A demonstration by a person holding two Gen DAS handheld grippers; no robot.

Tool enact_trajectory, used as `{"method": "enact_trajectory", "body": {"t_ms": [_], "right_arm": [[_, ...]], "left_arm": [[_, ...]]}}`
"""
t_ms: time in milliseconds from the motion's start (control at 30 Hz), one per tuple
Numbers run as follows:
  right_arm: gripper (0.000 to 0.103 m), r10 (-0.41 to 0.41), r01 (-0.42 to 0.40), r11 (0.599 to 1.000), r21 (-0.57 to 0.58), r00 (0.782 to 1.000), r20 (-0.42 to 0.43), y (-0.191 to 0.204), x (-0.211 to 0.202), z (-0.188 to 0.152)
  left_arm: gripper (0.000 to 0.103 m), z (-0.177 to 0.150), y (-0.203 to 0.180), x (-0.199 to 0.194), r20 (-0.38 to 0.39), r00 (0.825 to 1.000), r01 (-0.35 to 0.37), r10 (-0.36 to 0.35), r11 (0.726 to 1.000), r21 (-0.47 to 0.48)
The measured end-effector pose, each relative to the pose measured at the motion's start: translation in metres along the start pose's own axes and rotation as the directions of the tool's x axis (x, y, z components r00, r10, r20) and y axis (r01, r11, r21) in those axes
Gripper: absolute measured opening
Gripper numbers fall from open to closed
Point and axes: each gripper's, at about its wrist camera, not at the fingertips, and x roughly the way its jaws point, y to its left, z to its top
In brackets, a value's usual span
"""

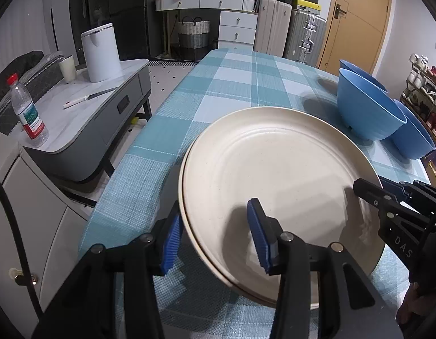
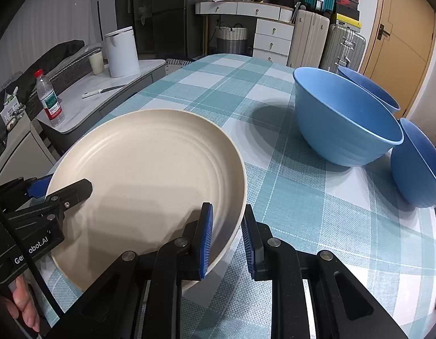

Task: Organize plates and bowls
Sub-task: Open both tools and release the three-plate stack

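Left wrist view: left gripper [image 1: 216,236] straddles the near-left rim of the cream plate stack [image 1: 277,186], one blue pad outside the rim, the other over the plate's inner floor. Jaws part-open, clear gap on both sides, nothing clamped. Two plates here, top one nested on a lower one whose edge shows along the left.

Right wrist view: right gripper [image 2: 227,237] sits on the opposite rim of the same stack [image 2: 150,169], one pad inside the wall, one outside. Gap is narrow, pads close to the rim on both sides, but can't tell if they actually press on it.

Each gripper shows in the other's camera, at the far side of the plate.

Stack rests on the blue checked tablecloth [image 2: 316,212], near its front edge. Three blue bowls [image 2: 345,121] stand further back to the right, clustered, well apart from both grippers. Side table [image 1: 85,118] with water bottle [image 1: 27,110] and white kettle [image 1: 100,52] off to the left.
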Motion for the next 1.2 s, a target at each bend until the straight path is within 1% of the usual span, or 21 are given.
{"method": "enact_trajectory", "body": {"t_ms": [133,167,233,267,300,367,567,667,733,800,867,933,967,1000,1033,1067,1100,1133,1200], "right_arm": [[0.02,0.001,-0.001,1.0,0.003,1.0,0.003,0.001,-0.001,0.0],[0.02,0.0,0.0,1.0,0.003,1.0,0.005,0.002,-0.001,0.0],[0.022,0.001,-0.001,1.0,0.0,1.0,0.007,0.002,0.0,-0.001],[0.023,0.001,-0.001,1.0,-0.004,1.0,0.003,0.003,0.0,-0.001],[0.023,-0.002,0.002,1.0,-0.008,1.0,0.003,0.004,0.0,-0.002],[0.023,-0.006,0.006,1.0,-0.013,1.0,0.003,0.005,0.0,-0.002],[0.023,-0.002,0.002,1.0,-0.001,1.0,-0.005,0.003,0.0,-0.002],[0.024,0.001,-0.001,1.0,0.005,1.0,-0.011,0.002,0.0,0.0],[0.024,0.013,-0.013,1.0,0.023,1.0,-0.013,0.0,0.0,0.0],[0.024,0.036,-0.036,0.998,0.048,0.999,-0.006,-0.005,-0.002,0.0],[0.024,0.039,-0.041,0.996,0.082,0.999,0.027,-0.011,-0.009,0.001],[0.028,0.034,-0.04,0.995,0.088,0.997,0.065,-0.013,-0.017,0.002],[0.033,0.025,-0.033,0.996,0.083,0.996,0.09,-0.014,-0.023,0.004],[0.041,0.016,-0.025,0.997,0.079,0.994,0.108,-0.015,-0.028,0.005],[0.048,0.011,-0.02,0.997,0.076,0.992,0.127,-0.015,-0.033,0.005],[0.057,0.005,-0.017,0.997,0.076,0.989,0.147,-0.016,-0.039,0.006],[0.062,0.0,-0.015,0.997,0.079,0.984,0.179,-0.018,-0.046,0.007],[0.064,0.002,-0.019,0.997,0.081,0.979,0.204,-0.019,-0.053,0.007],[0.077,-0.001,-0.023,0.996,0.09,0.967,0.254,-0.023,-0.067,0.007]], "left_arm": [[0.045,0.001,0.001,0.0,-0.002,1.0,0.004,-0.004,1.0,-0.004],[0.046,0.001,0.001,0.001,-0.005,1.0,0.007,-0.007,1.0,-0.007],[0.054,0.001,0.002,0.002,-0.021,0.999,0.038,-0.039,0.999,-0.024],[0.061,0.0,0.002,0.004,-0.032,0.998,0.06,-0.061,0.998,-0.03],[0.065,0.0,0.0,0.004,-0.038,0.997,0.068,-0.069,0.997,-0.03],[0.065,-0.002,-0.004,0.004,-0.028,0.998,0.056,-0.056,0.998,-0.02],[0.066,-0.003,-0.002,0.004,-0.027,0.996,0.079,-0.079,0.996,-0.031],[0.073,-0.003,0.001,0.005,-0.046,0.994,0.097,-0.1,0.994,-0.052],[0.073,-0.004,0.002,0.005,-0.053,0.994,0.094,-0.098,0.993,-0.073],[0.072,-0.004,0.001,0.004,-0.06,0.992,0.103,-0.107,0.992,-0.071],[0.072,-0.005,-0.001,0.002,-0.058,0.992,0.104,-0.107,0.993,-0.062],[0.072,-0.004,-0.001,0.0,-0.051,0.993,0.1,-0.104,0.993,-0.068],[0.073,-0.003,0.0,-0.002,-0.047,0.993,0.104,-0.107,0.992,-0.077],[0.074,-0.003,0.001,-0.004,-0.042,0.992,0.112,-0.116,0.99,-0.09],[0.074,-0.002,0.003,-0.008,-0.029,0.992,0.118,-0.121,0.987,-0.105],[0.075,-0.001,0.006,-0.012,-0.014,0.994,0.11,-0.113,0.987,-0.113],[0.076,-0.001,0.007,-0.017,0.006,0.995,0.097,-0.097,0.988,-0.117],[0.077,0.0,0.009,-0.025,0.036,0.997,0.076,-0.072,0.99,-0.121],[0.078,0.002,0.011,-0.037,0.084,0.996,0.047,-0.036,0.99,-0.13]]}}
